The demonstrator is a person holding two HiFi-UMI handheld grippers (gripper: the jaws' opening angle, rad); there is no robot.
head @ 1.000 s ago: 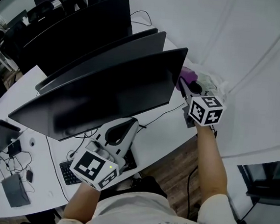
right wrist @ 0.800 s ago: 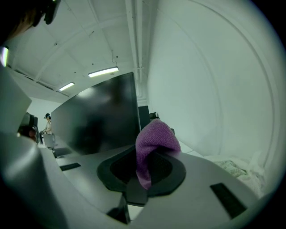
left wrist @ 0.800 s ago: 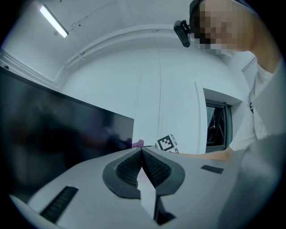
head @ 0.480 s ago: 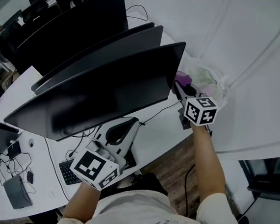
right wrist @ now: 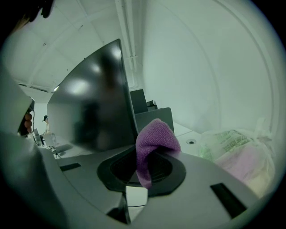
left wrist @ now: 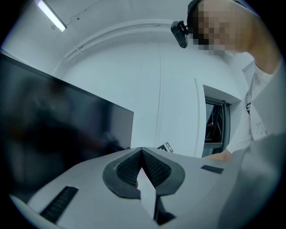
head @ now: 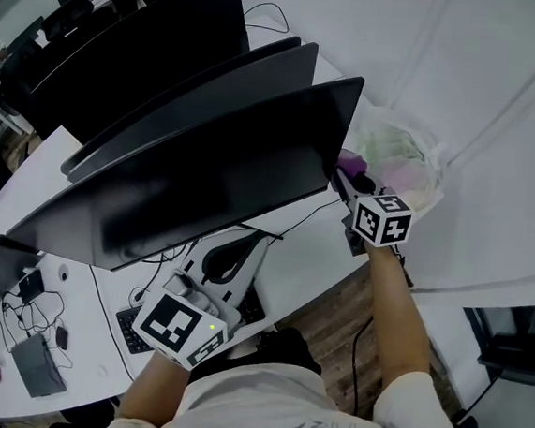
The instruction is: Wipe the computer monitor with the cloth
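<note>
Since the earlier frames the right gripper [head: 349, 176] had drawn slightly nearer, so that more of the plastic bag [head: 407, 154] showed beyond it. The left gripper [head: 242, 240] had stayed low over the desk [head: 313, 252].

The right gripper's jaws were clamped on the purple cloth [right wrist: 154, 142], which bulged up out of them in a folded hump. The cloth was just beside the right edge of the computer monitor [head: 205, 176]; whether it touched the dark screen could not be told. The left gripper's jaws were pressed together at the tips with nothing between them, pointing up toward the monitor's lower edge.

The crumpled, translucent bag lay on the far right of the desk, green print on its skin and something pale pink showing through.

More dark monitors [head: 142, 46] stood in a row behind the first. A thin cable [head: 300, 223] ran across the desk under the screen, and a keyboard [head: 132, 333] lay near the left gripper's marker cube.
</note>
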